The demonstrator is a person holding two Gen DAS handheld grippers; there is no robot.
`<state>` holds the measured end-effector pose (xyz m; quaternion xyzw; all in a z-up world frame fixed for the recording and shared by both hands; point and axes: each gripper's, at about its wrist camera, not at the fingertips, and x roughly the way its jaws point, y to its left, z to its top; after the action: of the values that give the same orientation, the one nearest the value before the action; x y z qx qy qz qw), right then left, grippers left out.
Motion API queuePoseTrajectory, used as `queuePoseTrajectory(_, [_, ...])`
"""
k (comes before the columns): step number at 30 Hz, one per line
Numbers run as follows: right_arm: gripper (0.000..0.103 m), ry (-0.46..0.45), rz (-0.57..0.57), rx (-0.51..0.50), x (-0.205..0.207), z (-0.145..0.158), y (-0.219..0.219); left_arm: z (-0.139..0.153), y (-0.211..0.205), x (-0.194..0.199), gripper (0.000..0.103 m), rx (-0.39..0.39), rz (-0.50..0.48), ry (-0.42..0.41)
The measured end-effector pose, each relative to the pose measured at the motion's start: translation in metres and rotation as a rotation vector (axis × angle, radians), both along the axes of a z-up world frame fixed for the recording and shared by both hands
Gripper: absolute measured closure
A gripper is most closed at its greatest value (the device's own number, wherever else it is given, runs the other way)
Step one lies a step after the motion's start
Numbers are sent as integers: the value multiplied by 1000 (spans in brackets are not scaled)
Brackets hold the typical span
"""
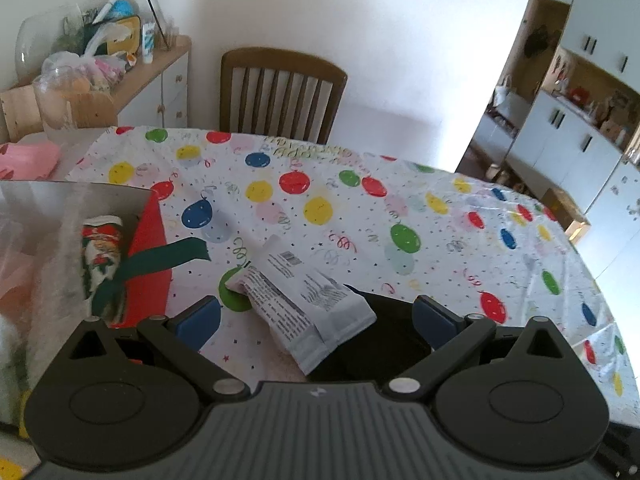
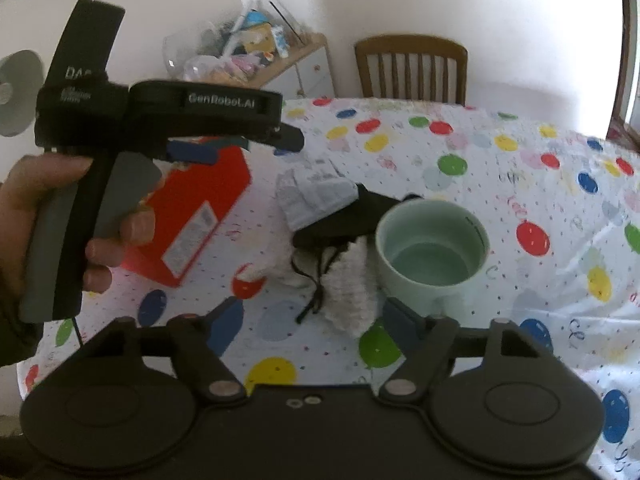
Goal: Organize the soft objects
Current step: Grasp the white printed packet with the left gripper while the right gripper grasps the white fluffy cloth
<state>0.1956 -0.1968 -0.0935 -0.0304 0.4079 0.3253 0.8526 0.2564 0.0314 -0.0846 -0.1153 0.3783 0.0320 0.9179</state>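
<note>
Two hand-held grippers over a table covered in a balloon-print cloth. The left gripper has its jaws spread wide and empty; between and just ahead of them lies a pale printed pouch resting partly on a dark cloth. The right gripper is likewise open with nothing clamped; a white fluffy cloth with a black drawstring lies between its fingers, untouched as far as can be seen. These soft items sit in one overlapping heap, touching a pale green mug and near a red box.

Probable hazards:
- The white cloth leans against the mug, so a closing or lifting right gripper may drag or tip it (whether it holds liquid cannot be told).
- Because the items overlap, a grasp on one may pull its neighbours along, and the drawstring may snag.
- Both grippers converge on the same small heap; the left one, seen in the person's hand, may collide with the right.
</note>
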Motion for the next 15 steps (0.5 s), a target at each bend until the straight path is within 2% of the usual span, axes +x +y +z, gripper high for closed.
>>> queuePoseTrajectory(8, [50, 50, -42, -12, 15, -29, 4, -25, 0, 36, 0, -21, 25, 76])
queuePoseTrajectory(15, [61, 72, -67, -10, 23, -43, 7, -47, 17, 62, 0, -59, 155, 159])
